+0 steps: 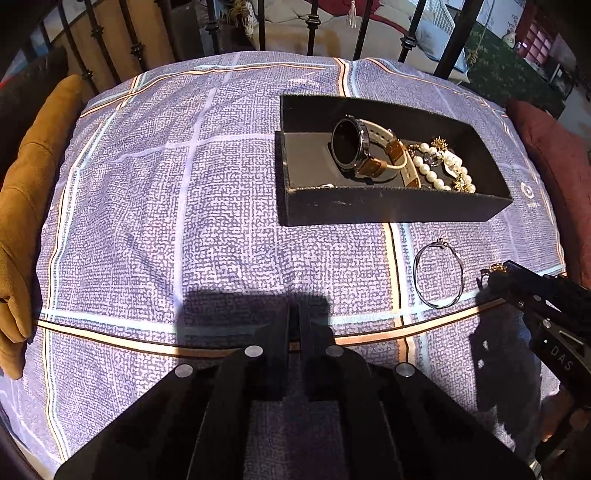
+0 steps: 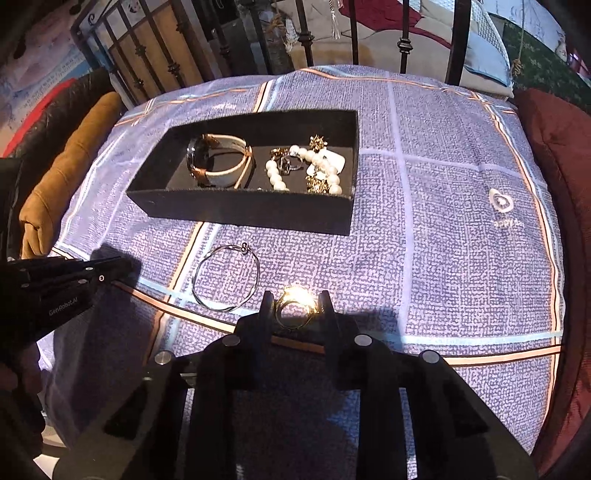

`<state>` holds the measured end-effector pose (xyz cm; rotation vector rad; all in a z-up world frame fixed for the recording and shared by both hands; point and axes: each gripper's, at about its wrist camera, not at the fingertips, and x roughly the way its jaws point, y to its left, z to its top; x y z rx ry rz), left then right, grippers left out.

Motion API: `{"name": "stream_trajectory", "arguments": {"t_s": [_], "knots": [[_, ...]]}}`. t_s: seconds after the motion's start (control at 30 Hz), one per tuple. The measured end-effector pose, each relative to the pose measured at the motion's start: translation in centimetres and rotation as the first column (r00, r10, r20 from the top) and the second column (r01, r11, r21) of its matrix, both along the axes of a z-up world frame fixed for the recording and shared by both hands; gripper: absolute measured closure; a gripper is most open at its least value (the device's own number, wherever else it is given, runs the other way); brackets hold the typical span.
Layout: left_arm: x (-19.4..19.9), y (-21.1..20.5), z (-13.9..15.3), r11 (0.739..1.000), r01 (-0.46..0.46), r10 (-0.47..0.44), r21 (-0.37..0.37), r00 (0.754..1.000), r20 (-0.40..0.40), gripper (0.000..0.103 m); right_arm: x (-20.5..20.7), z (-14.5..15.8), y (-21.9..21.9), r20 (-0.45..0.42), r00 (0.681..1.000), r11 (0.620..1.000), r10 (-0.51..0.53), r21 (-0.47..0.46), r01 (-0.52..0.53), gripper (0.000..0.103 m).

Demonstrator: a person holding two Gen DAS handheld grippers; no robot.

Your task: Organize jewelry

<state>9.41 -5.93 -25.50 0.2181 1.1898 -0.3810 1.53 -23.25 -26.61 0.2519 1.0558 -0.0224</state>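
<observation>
A large cushion [image 2: 443, 221] in a lilac woven-look print crossed by pale blue, orange and dark stripes is seen filling both views. A white heart-shaped emblem [image 2: 501, 200] is printed near its right edge, with small white lettering beneath it that is too blurred to be read. A tan pillow [image 1: 33, 206] is set at the cushion's left side and a dark red pillow [image 2: 554, 155] at its right, with black iron railings [image 1: 314, 29] behind.

A black rectangular tray [image 2: 240, 212] is placed on the far half of the cushion. Inside it, a round-faced wristwatch [image 1: 349, 146] with a cream and brown strap is propped on its edge at the left, and a pearl bracelet [image 2: 325, 166] with gold pieces is heaped at the right.

A thin silver bangle [image 2: 226, 277] is laid on the cushion just in front of the tray, touching nothing else.

The left claw [image 1: 294, 314] is held pressed together over bare fabric, with nothing between its fingers. On its side, seen from the right wrist view, "GenRobot.AI" is printed.

The right claw [image 2: 295, 299] is spread partway, and a gold ring [image 2: 293, 308] lies between its fingers on the cushion, just right of the bangle; whether the pads touch the ring cannot be told. The letters "DAS" are marked on this claw's body in the left wrist view.
</observation>
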Motion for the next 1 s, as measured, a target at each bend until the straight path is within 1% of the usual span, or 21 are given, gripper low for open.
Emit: {"name": "stream_trajectory", "arguments": {"t_s": [0.17, 0.27, 0.5, 0.67, 1.0], "knots": [[-0.2, -0.1, 1.5, 1.0, 0.01, -0.01, -0.001, 0.999, 0.034, 0.1, 0.0, 1.6, -0.1, 0.026, 1.0, 1.0, -0.011, 0.008, 0.011, 0.078], [-0.2, -0.3, 2.8, 1.0, 0.011, -0.01, -0.009, 0.999, 0.053, 0.1, 0.1, 2.5, 0.1, 0.039, 0.999, 1.0, -0.007, -0.003, 0.007, 0.078], [0.1, -0.8, 4.9, 1.0, -0.001, 0.002, -0.013, 0.996, 0.092, 0.1, 0.2, 4.2, 0.0, 0.062, 0.998, 1.0, -0.019, 0.018, 0.018, 0.078], [0.3, -1.3, 5.3, 1.0, 0.011, -0.009, -0.023, 0.996, 0.086, 0.1, 0.7, 5.0, 0.1, 0.067, 0.998, 1.0, -0.022, 0.024, 0.02, 0.078], [1.1, -3.3, 6.1, 0.999, 0.038, -0.035, -0.024, 0.994, 0.108, 0.1, 1.7, 6.1, 0.0, 0.099, 0.995, 1.0, -0.017, 0.027, 0.014, 0.078]]}}
